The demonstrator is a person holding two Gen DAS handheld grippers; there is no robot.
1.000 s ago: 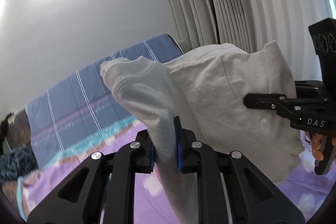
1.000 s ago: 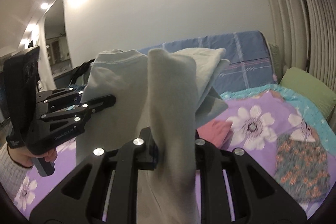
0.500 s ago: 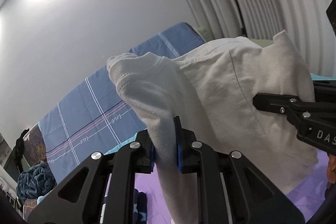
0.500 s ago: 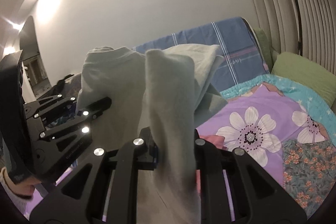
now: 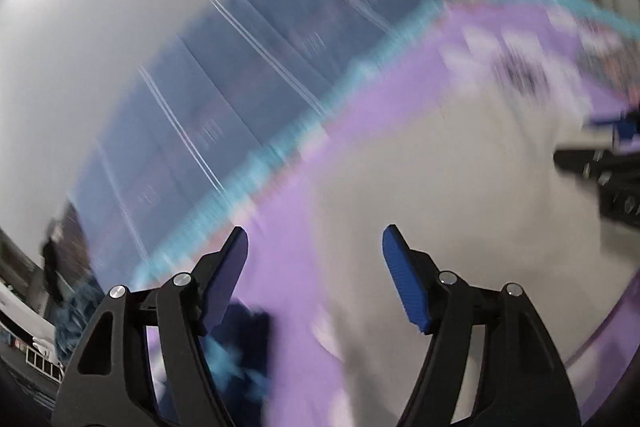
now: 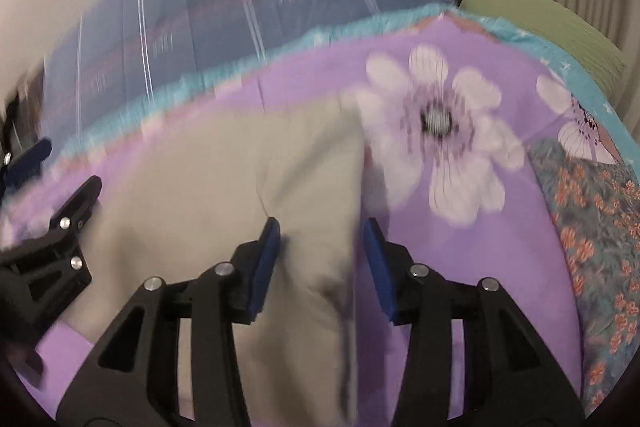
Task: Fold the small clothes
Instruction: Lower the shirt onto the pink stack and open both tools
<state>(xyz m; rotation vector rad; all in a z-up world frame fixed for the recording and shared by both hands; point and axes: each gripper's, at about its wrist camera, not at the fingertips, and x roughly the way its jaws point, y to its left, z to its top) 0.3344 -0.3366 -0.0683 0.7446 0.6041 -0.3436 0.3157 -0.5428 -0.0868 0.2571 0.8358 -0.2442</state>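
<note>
Shirt (image 6: 224, 187) under R gripper (image 6: 320, 267)

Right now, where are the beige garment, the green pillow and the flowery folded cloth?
beige garment (image 6: 240, 187), right wrist view, its flat middle.
green pillow (image 6: 536, 23), right wrist view, its top face.
flowery folded cloth (image 6: 592, 227), right wrist view, its middle.
</note>
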